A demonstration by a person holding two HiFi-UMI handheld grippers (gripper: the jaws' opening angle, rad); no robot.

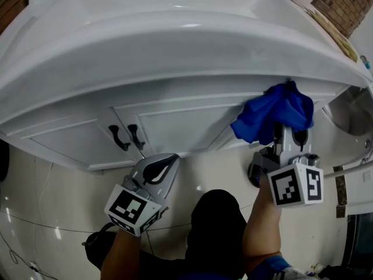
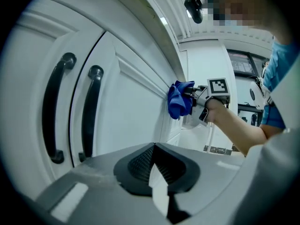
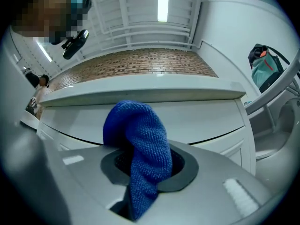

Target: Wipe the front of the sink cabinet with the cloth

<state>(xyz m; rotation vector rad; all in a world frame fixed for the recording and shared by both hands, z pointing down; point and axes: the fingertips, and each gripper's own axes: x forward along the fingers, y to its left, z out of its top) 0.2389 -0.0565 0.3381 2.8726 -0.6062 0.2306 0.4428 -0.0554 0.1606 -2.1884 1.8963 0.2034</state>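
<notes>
A brick wall (image 1: 344, 2) runs behind a white basin (image 1: 175, 45), whose curved rim overhangs the white sink cabinet (image 1: 175, 127); the right tool (image 1: 287, 130) is clenched on a blue cloth (image 1: 274, 112), which bunches out of its jaws and presses against the top right of the cabinet front, just under the rim; the left tool (image 1: 168, 161) hangs lower and to the left, its jaws closed together with nothing between them, near the two dark door handles (image 1: 127, 137) but apart from them.
</notes>
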